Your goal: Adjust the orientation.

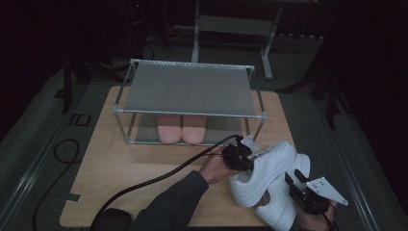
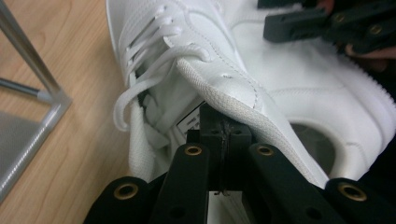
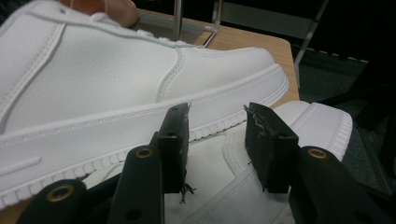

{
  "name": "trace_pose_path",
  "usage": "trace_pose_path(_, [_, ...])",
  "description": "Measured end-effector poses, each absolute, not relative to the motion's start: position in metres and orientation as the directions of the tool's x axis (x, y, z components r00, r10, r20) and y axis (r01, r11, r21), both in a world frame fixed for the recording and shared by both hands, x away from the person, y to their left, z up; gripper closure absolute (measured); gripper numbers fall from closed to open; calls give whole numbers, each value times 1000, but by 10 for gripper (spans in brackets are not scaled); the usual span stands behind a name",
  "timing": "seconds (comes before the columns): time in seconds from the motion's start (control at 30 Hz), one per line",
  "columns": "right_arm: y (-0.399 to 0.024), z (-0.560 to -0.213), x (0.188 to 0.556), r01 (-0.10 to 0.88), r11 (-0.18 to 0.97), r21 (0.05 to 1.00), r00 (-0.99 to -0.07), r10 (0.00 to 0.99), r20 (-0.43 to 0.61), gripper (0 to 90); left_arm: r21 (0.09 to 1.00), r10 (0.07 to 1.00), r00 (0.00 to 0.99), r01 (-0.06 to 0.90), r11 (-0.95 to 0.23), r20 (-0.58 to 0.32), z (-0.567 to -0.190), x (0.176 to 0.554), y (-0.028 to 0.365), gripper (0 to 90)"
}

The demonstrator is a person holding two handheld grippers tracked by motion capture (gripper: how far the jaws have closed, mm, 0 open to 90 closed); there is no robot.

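Note:
Two white sneakers lie at the table's front right. The upper sneaker (image 1: 267,168) rests tilted over the lower sneaker (image 1: 281,209). My left gripper (image 1: 244,161) is shut on the upper sneaker's collar edge; in the left gripper view the pads (image 2: 224,135) pinch the fabric rim of that sneaker (image 2: 205,56) beside its laces. My right gripper (image 3: 218,114) stands open just above the lower sneaker (image 3: 308,126), with the upper sneaker's side (image 3: 93,79) to its left. In the high view the right gripper (image 1: 294,177) sits at the sneakers' right edge.
A metal two-shelf rack (image 1: 190,114) stands at the back of the wooden table (image 1: 134,159), with a pair of pink slippers (image 1: 182,128) on its lower shelf. The rack's leg (image 2: 37,79) is close to the held sneaker. A black cable (image 1: 159,178) trails across the table.

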State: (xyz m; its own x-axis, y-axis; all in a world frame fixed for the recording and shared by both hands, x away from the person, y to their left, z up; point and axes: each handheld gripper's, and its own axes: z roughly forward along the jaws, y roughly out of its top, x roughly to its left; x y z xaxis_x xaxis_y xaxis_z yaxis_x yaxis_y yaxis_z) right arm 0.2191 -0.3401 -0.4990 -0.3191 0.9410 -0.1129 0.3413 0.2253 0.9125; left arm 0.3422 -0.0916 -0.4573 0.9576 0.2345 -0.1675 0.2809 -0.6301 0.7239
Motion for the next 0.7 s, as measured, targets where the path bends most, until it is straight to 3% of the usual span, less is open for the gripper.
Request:
trace_pose_path(0.1, [-340,-499,219,342,226,912,-319,941,-114,592,726,212,967,246,-643,-140,-455,336,-95,894])
trace_pose_path(0.2, [-340,-499,219,343,227,911,-319,941,-114,592,692,254,959,267,-671,-125,-462,341,-93,894])
trace_pose_path(0.7, [-339,-498,219,350,237,906,-327,938,-118,603,681,241,956,291,-672,-170,-478,341,-87,858])
